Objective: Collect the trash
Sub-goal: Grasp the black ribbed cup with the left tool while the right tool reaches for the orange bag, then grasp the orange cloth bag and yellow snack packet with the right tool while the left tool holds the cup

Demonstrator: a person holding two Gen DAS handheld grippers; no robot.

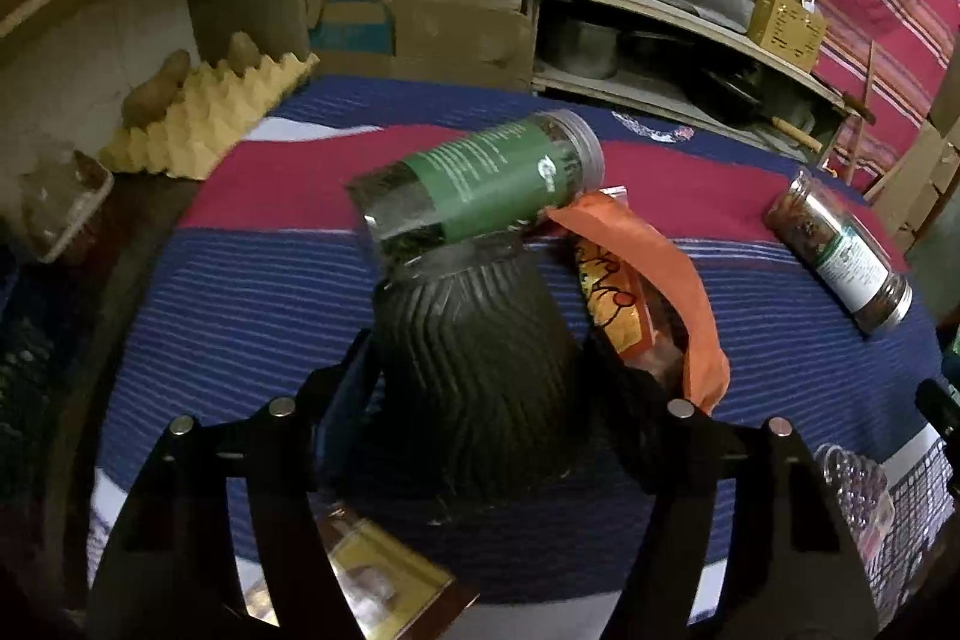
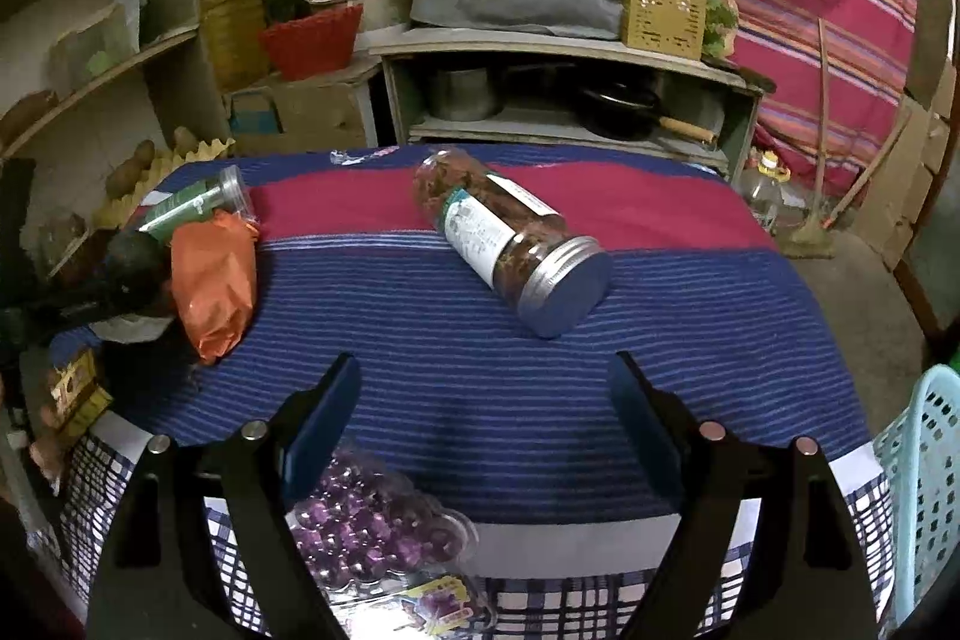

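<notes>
A: Left wrist view?
B: Left gripper (image 1: 480,376) straddling a black ribbed cup (image 1: 474,376) lying on the striped desk (image 1: 240,280). Fingers (image 1: 351,388) close beside its walls, grasp not certain (pads hidden in shadow). Green-labelled jar (image 1: 480,178) touching the cup's far end; orange packet (image 1: 654,280) just right.
A: Right wrist view?
B: Right gripper (image 2: 486,418) released, fingers (image 2: 324,418) wide over bare cloth. Silver-capped jar (image 2: 510,250) lying ahead, apart. Purple-bead tray (image 2: 372,526) below.
</notes>
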